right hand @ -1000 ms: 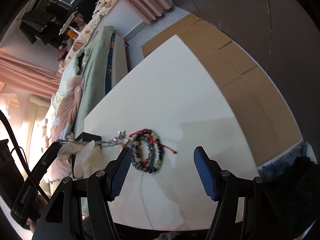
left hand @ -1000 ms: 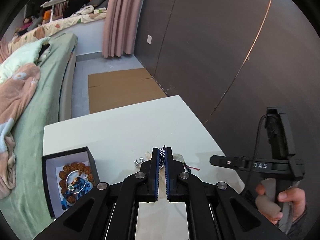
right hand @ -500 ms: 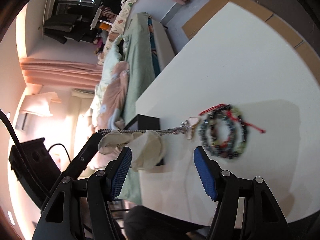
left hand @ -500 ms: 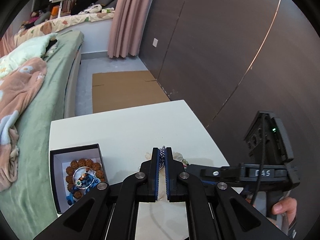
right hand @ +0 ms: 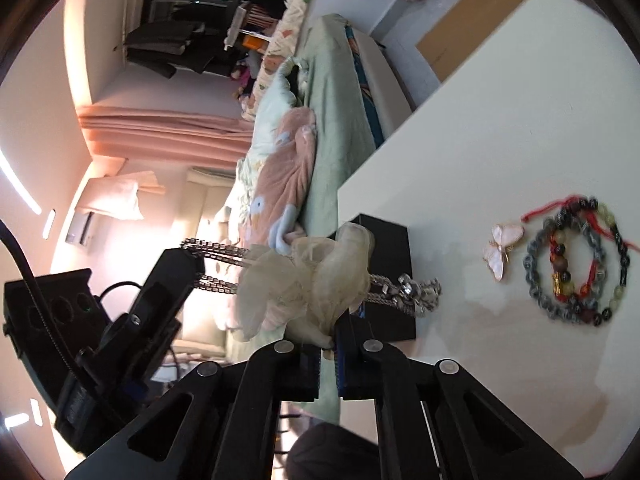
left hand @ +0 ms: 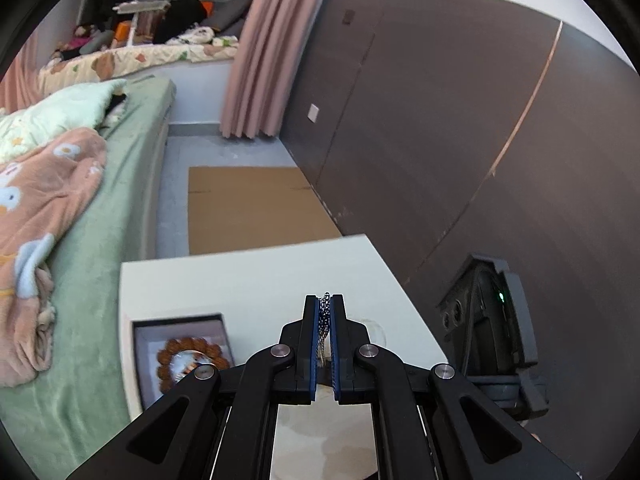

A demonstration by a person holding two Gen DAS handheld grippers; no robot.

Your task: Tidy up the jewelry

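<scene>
The left gripper (left hand: 325, 312) is clamped on a silver chain (right hand: 218, 249), lifted clear above the white table (left hand: 248, 280); in the right wrist view the chain runs in doubled strands out from its jaws toward the table. A bunch of sheer cream fabric (right hand: 308, 280) sits around the middle of the chain, and the right gripper (right hand: 329, 350) has its jaws pinched on the lower edge of that fabric. The chain's far end, with small shiny charms (right hand: 416, 290), hangs in front of the black jewelry box (right hand: 390, 276), which sits at the table's left edge and already holds a brown bead bracelet (left hand: 188, 360). Farther right on the table lie a butterfly brooch (right hand: 502, 250) and a pile of beaded bracelets (right hand: 576, 268). The chain looks light, limp and prone to tangling (the fabric likely slides along it), so holding the metal links themselves seems safer than the gauzy, easily snagged cloth.
</scene>
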